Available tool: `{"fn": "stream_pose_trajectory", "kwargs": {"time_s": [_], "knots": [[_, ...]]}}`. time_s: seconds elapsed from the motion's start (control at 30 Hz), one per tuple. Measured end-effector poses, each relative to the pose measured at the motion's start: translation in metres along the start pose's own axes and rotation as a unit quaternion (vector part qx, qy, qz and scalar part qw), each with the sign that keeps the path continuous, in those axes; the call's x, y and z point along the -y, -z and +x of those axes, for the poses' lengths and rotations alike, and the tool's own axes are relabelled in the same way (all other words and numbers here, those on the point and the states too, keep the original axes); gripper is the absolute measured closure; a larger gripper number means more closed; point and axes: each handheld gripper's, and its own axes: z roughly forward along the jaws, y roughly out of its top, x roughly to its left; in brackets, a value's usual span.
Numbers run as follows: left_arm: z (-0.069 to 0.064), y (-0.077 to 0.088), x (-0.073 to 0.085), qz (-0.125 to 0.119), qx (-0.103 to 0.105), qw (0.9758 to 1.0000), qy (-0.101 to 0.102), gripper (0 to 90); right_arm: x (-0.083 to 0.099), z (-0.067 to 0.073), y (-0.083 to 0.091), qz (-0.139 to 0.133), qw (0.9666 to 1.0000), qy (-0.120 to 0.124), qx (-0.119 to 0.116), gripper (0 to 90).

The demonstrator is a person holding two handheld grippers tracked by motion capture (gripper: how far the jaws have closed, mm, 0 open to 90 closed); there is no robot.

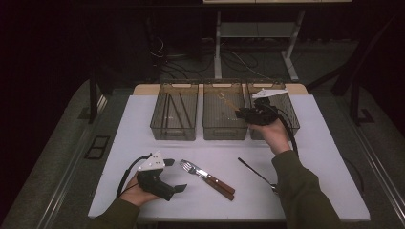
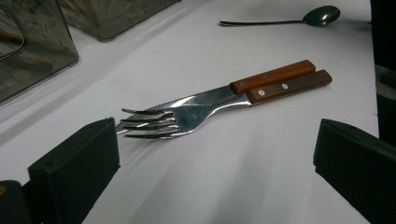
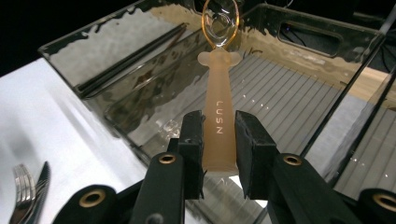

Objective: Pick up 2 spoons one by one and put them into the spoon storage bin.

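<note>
The right gripper (image 1: 237,113) was in the upper right part of the high view, held over the middle bin (image 1: 224,134). Its jaws were squeezed tight on a small spoon (image 3: 217,130). The spoon was pale orange, with a thick handle and a clear round bowl at the far end. In the right gripper view the spoon stood in the middle of the frame, pointing up and away over the bin's ribbed floor. The bin's see-through walls were all around it. The jaws pressed on both sides of the handle near its lower end.

The left gripper (image 1: 175,175) was in the lower left of the high view, resting low on the white table (image 1: 329,191). Its jaws were spread wide with nothing between them. In the left gripper view they stood at the bottom left and bottom right corners.

A fork (image 2: 187,116) and a knife (image 2: 261,79) with brown wooden handles lay side by side, touching, in the middle of that view. The fork's prongs pointed toward the left jaw and were just beside it. A dark metal spoon (image 2: 299,18) lay alone at the top right of that view.

Three bins stood in a row at the back of the table. The left bin (image 1: 175,131) held long dark sticks.
</note>
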Motion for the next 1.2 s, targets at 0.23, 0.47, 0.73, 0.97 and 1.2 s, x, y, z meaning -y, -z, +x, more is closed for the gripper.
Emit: {"fn": "stream_pose_trajectory", "kwargs": {"time_s": [0.23, 0.47, 0.73, 0.97, 1.2], "knots": [[0.000, 0.000, 0.000, -0.002, 0.001, 1.0000, 0.001, 0.0, -0.008, -0.003, -0.023, 0.046, 0.9988, 0.002, 0.018, 73.3], [-0.001, 0.000, 0.000, -0.004, 0.002, 1.0000, 0.002, 0.0, -0.011, -0.004, -0.042, 0.084, 0.9962, -0.004, 0.020, 73.3], [-0.001, 0.000, 0.000, -0.004, 0.003, 1.0000, 0.002, 0.0, -0.007, -0.002, -0.052, 0.111, 0.9936, 0.006, 0.019, 62.1], [-0.001, 0.000, 0.000, -0.004, 0.002, 1.0000, 0.000, 0.0, -0.008, -0.002, -0.042, 0.096, 0.9953, 0.001, 0.008, 52.1], [-0.001, -0.001, 0.000, -0.004, 0.002, 1.0000, 0.002, 0.0, -0.007, 0.001, -0.015, 0.067, 0.9976, 0.000, -0.019, 47.9]]}}
